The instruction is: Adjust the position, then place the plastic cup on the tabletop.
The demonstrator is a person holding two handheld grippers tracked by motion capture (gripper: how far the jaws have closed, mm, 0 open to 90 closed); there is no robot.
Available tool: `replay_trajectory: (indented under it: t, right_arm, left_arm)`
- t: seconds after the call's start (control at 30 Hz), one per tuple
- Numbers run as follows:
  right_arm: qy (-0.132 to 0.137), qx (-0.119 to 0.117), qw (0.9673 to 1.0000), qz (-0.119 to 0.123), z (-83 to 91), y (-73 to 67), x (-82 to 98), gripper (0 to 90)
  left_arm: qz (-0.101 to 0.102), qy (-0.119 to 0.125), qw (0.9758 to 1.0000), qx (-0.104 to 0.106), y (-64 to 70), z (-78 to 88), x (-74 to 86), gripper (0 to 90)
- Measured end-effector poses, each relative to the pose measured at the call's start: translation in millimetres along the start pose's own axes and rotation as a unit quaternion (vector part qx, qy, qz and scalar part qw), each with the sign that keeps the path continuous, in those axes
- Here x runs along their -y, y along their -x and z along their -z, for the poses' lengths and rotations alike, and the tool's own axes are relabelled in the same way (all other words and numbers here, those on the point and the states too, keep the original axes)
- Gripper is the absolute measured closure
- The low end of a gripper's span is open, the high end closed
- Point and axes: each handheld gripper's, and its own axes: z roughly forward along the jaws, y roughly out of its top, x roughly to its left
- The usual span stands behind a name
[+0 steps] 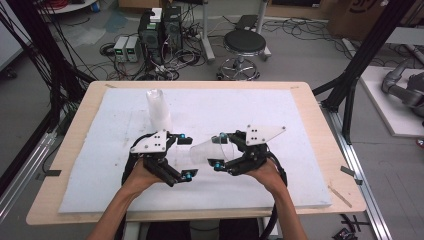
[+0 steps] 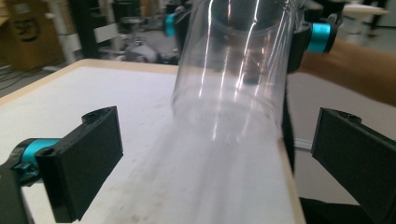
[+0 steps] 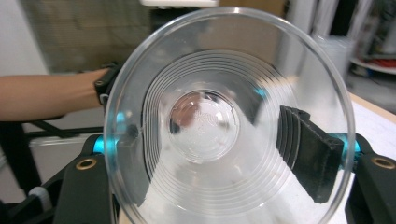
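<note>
clear plastic cup on its side above the white mat, second cup standing upside down behind

Both forearms come in from the near edge, bare, each hand wrapped around the body of its tool from behind. The left tool points across toward the right one, its grey three-cornered plate facing up; its jaws stand wide apart with nothing pressed between them — the black pads sit far out to either side. The right tool points back toward the left one, plate up, and its jaws are closed in on the clear cup, pads against its wall — one on each side.
</note>
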Motion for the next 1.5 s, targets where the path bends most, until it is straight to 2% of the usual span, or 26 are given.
replay_trajectory:
  t: [0.03, 0.07, 0.1, 0.2, 0.23, 0.27, 0.3, 0.33, 0.37, 0.4, 0.5, 0.53, 0.57, 0.6, 0.63, 0.67, 0.7, 0.73, 0.77, 0.8, 0.83, 0.87, 1.0, 1.07, 1.2, 1.5]
  right_arm:
    - [0.000, 0.000, 1.0000, 0.000, 0.0, 0.0, 0.0, 31.6]
    - [-0.013, 0.021, 0.9997, -0.004, 2.9, 2.3, -0.8, 31.6]
    - [-0.013, 0.021, 0.9997, -0.004, 2.9, 2.3, -0.8, 31.6]
    - [-0.050, 0.059, 0.9969, -0.018, 7.6, 8.2, -4.0, 31.9]
    - [-0.050, 0.059, 0.9969, -0.018, 7.6, 8.2, -4.0, 31.9]
    - [-0.060, 0.064, 0.9960, -0.021, 8.3, 9.7, -4.7, 32.1]
    - [-0.075, 0.077, 0.9938, -0.028, 9.0, 12.3, -6.2, 32.1]
    - [-0.106, 0.101, 0.9886, -0.035, 10.0, 16.8, -8.9, 32.3]
    - [-0.106, 0.101, 0.9886, -0.035, 10.0, 16.8, -8.9, 32.3]
    - [-0.112, 0.107, 0.9873, -0.036, 10.1, 17.9, -9.4, 32.3]
    - [-0.152, 0.140, 0.9772, -0.048, 9.6, 24.6, -12.9, 32.6]
    - [-0.174, 0.155, 0.9709, -0.055, 8.1, 27.5, -14.5, 32.8]
    - [-0.174, 0.155, 0.9709, -0.055, 8.1, 27.5, -14.5, 32.8]
    - [-0.197, 0.170, 0.9636, -0.062, 6.0, 31.0, -16.0, 32.9]
    - [-0.197, 0.170, 0.9636, -0.062, 6.0, 31.0, -16.0, 32.9]
    - [-0.224, 0.190, 0.9535, -0.069, 2.6, 35.1, -17.5, 33.0]
    - [-0.224, 0.190, 0.9535, -0.069, 2.6, 35.1, -17.5, 33.0]
    - [-0.241, 0.200, 0.9463, -0.077, -0.5, 38.2, -18.8, 33.1]
    - [-0.241, 0.200, 0.9463, -0.077, -0.5, 38.2, -18.8, 33.1]
    - [-0.251, 0.209, 0.9416, -0.082, -2.6, 40.5, -20.1, 33.2]
    - [-0.251, 0.209, 0.9416, -0.082, -2.6, 40.5, -20.1, 33.2]
    - [-0.257, 0.212, 0.9391, -0.082, -5.1, 42.6, -21.1, 33.3]
    - [-0.265, 0.212, 0.9368, -0.086, -8.5, 43.4, -22.1, 33.5]
    - [-0.268, 0.213, 0.9354, -0.089, -9.2, 43.2, -22.6, 33.5]
    - [-0.271, 0.215, 0.9341, -0.089, -10.1, 44.4, -22.2, 33.6]
    - [-0.269, 0.215, 0.9346, -0.090, -11.4, 44.5, -21.2, 33.6]
  left_arm:
    - [0.000, 0.000, 1.0000, 0.000, 0.0, 0.0, 0.0, 2.0]
    - [0.004, -0.007, 0.9997, -0.024, -1.8, 7.2, 5.9, 2.0]
    - [0.004, -0.007, 0.9997, -0.024, -1.8, 7.2, 5.9, 2.0]
    - [0.017, -0.024, 0.9965, -0.078, -5.3, 26.7, 23.2, 2.0]
    - [0.017, -0.024, 0.9965, -0.078, -5.3, 26.7, 23.2, 2.0]
    - [0.023, -0.026, 0.9951, -0.093, -5.9, 33.2, 28.4, 2.0]
    - [0.026, -0.029, 0.9936, -0.106, -6.3, 38.6, 32.2, 2.0]
    - [0.034, -0.028, 0.9912, -0.125, -6.9, 47.8, 39.0, 2.0]
    - [0.034, -0.028, 0.9912, -0.125, -6.9, 47.8, 39.0, 2.0]
    - [0.040, -0.028, 0.9889, -0.140, -7.4, 53.9, 43.7, 2.0]
    - [0.049, -0.023, 0.9831, -0.175, -7.8, 66.6, 54.2, 2.0]
    - [0.049, -0.024, 0.9807, -0.188, -7.8, 70.4, 57.3, 1.9]
    - [0.050, -0.023, 0.9784, -0.199, -7.6, 73.7, 60.5, 1.9]
    - [0.049, -0.025, 0.9739, -0.220, -7.5, 79.4, 66.2, 2.0]
    - [0.049, -0.025, 0.9739, -0.220, -7.5, 79.4, 66.2, 2.0]
    - [0.047, -0.025, 0.9688, -0.242, -7.0, 83.1, 71.8, 2.0]
    - [0.047, -0.025, 0.9688, -0.242, -7.0, 83.1, 71.8, 2.0]
    - [0.051, -0.026, 0.9641, -0.259, -5.9, 85.2, 77.9, 2.0]
    - [0.051, -0.026, 0.9641, -0.259, -5.9, 85.2, 77.9, 2.0]
    - [0.056, -0.025, 0.9606, -0.271, -5.2, 86.2, 83.3, 2.0]
    - [0.056, -0.025, 0.9606, -0.271, -5.2, 86.2, 83.3, 2.0]
    - [0.062, -0.022, 0.9589, -0.276, -6.1, 87.1, 86.9, 2.0]
    - [0.070, -0.023, 0.9581, -0.277, -8.4, 88.2, 90.9, 2.0]
    - [0.076, -0.019, 0.9589, -0.273, -9.7, 89.4, 91.1, 2.0]
    - [0.077, -0.018, 0.9587, -0.273, -10.7, 89.8, 91.5, 2.0]
    - [0.077, -0.022, 0.9587, -0.273, -10.7, 89.3, 91.4, 2.0]
